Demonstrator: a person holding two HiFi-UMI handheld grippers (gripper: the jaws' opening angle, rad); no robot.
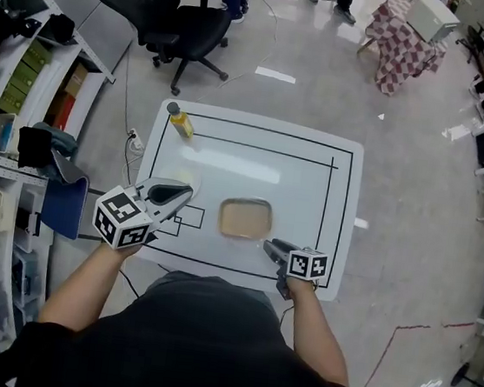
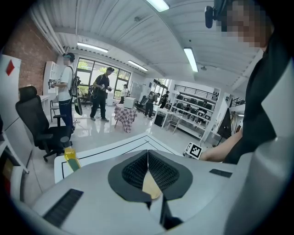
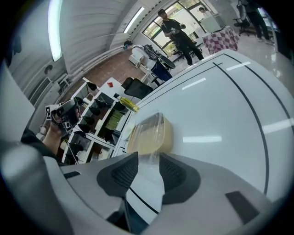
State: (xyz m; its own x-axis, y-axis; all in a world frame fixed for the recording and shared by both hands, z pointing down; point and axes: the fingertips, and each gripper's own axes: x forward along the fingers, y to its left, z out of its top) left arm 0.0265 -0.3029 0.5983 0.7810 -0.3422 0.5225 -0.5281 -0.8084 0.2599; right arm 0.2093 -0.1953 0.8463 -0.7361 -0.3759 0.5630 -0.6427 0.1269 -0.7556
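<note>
A clear plastic tub (image 1: 245, 218) with tan contents sits mid-table on the white table (image 1: 313, 188). My right gripper (image 1: 269, 244) lies just at its near right corner, jaws open. In the right gripper view the tub (image 3: 149, 135) stands right in front of the gripper (image 3: 148, 158), its clear edge reaching the gap. My left gripper (image 1: 186, 192) hovers over the table's left side, shut on a thin pale flat piece (image 2: 151, 184) that pokes out behind the closed pads (image 2: 161, 172); it shows as a cream patch (image 1: 185, 176). A yellow bottle (image 1: 181, 122) stands at the far left corner.
Black lines mark a frame and small boxes on the table. Shelving (image 1: 15, 117) runs along the left, with a blue seat (image 1: 66, 202) beside it. A black office chair (image 1: 180, 23) stands beyond the table, and a checked-cloth table (image 1: 405, 42) at back right. People stand far off.
</note>
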